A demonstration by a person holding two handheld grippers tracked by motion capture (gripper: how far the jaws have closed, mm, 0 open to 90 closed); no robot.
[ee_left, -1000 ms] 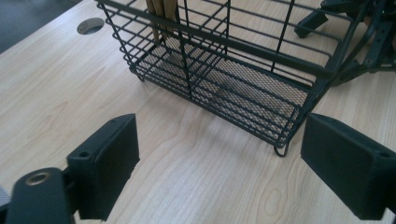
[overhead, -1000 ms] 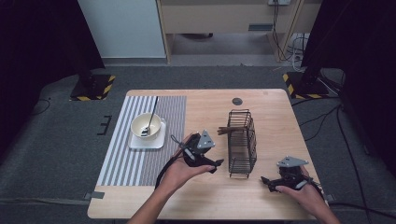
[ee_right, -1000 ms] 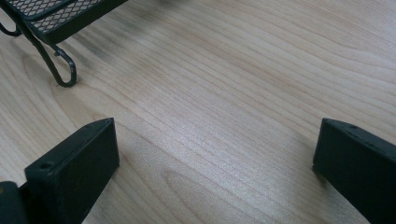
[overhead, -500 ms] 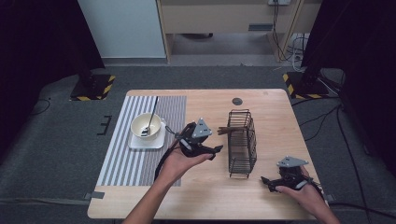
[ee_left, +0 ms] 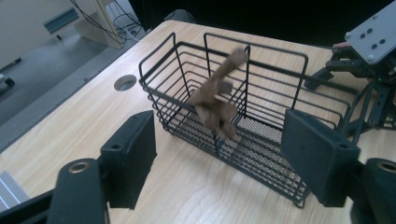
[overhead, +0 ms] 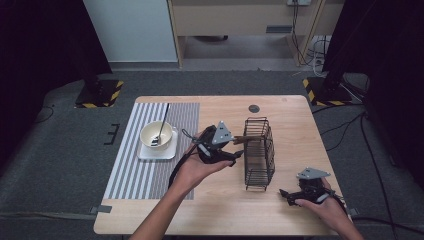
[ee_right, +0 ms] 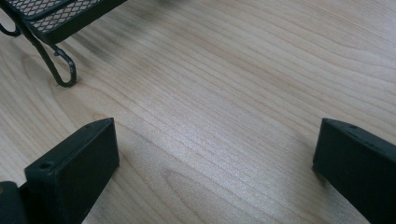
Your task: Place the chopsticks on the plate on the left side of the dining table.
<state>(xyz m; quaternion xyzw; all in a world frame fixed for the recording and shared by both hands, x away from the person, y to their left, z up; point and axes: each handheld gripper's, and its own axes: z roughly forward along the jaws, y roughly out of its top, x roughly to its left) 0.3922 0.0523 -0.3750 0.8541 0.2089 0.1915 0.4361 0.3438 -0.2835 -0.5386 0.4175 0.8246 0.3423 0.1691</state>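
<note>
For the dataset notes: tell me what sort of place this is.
Probably a lab or studio set up for recording, not a home. A lone wooden table stands on grey carpet between dark curtains, with hazard-striped stand bases and loose cables on the floor.

Wood-top bench (overhead: 280,210), light grain, cable hole (overhead: 254,108) near its far edge at 12 o'clock. Grey carpet floor (overhead: 60,170) all round. White panel (overhead: 127,30) at 11 o'clock, beige cabinet (overhead: 240,20) at 12, loose cables (overhead: 305,35) beside it at 1. Black curtains (overhead: 35,45) close off 9 and 3 o'clock. Two stand feet with yellow-black hazard tape (overhead: 100,95) at 10 and 2. Grey tape tab (overhead: 104,209) at the bench's near-left corner. Light even from above, edges dark.
</note>
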